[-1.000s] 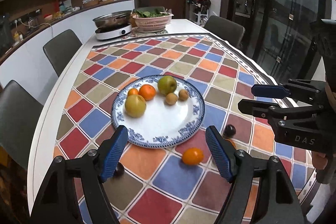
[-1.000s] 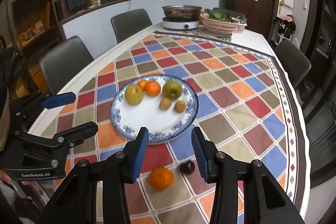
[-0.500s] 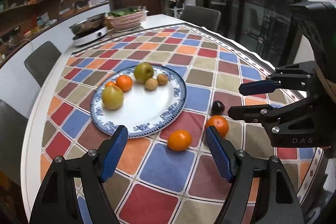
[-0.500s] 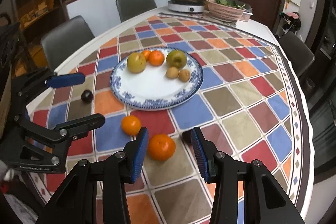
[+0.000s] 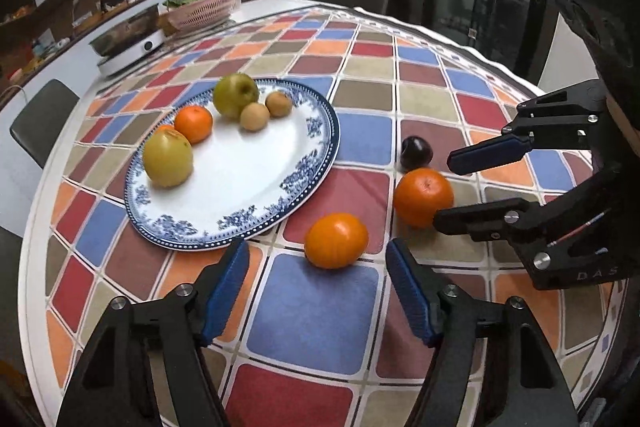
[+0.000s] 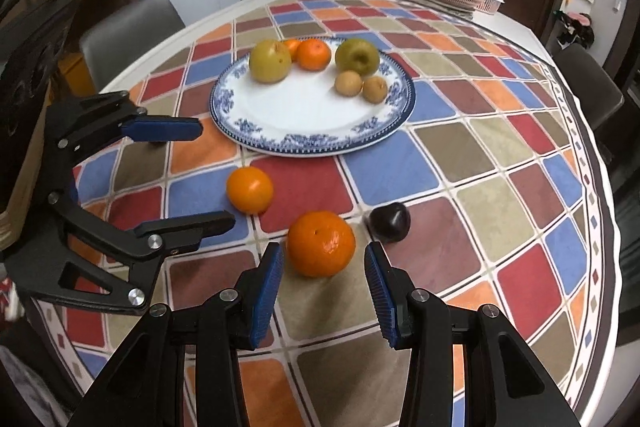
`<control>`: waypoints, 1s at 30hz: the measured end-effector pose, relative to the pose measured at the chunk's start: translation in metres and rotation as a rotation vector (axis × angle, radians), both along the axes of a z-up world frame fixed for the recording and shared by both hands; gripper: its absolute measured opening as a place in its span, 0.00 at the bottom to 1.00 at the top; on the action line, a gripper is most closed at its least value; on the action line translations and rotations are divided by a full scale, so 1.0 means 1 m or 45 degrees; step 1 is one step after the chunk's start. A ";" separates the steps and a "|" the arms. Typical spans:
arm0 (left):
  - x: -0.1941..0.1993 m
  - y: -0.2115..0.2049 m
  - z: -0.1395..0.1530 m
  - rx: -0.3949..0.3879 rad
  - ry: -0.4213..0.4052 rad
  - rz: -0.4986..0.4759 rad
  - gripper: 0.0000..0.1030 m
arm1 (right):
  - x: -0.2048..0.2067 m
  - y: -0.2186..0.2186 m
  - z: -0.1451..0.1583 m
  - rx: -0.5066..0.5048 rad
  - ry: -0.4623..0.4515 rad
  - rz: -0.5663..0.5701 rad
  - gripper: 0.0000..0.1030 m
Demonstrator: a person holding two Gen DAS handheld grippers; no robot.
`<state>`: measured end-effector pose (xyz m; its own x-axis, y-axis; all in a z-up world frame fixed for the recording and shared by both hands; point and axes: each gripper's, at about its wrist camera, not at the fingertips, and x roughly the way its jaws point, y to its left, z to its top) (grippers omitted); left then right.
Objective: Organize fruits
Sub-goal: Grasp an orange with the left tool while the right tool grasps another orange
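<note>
While both jaws gaped wide, we had the right gripper (image 6: 324, 281) just short of the large orange (image 6: 321, 243). Left gripper (image 5: 318, 281) faced the small orange (image 5: 336, 240); plum (image 6: 389, 221) lay beside, off the plate (image 6: 312, 115).

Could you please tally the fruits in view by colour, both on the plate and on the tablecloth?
Orange: 4, two on the plate, two on the tablecloth ().
Yellow-green: 2 ().
Brown: 2 ().
Dark purple: 1.
Total: 9.
</note>
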<state>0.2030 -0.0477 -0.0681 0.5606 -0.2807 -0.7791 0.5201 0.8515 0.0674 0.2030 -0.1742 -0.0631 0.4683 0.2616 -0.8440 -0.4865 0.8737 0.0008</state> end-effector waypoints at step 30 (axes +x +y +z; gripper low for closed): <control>0.010 0.002 -0.007 -0.105 0.118 0.080 0.36 | 0.017 0.000 -0.024 0.128 0.088 -0.018 0.41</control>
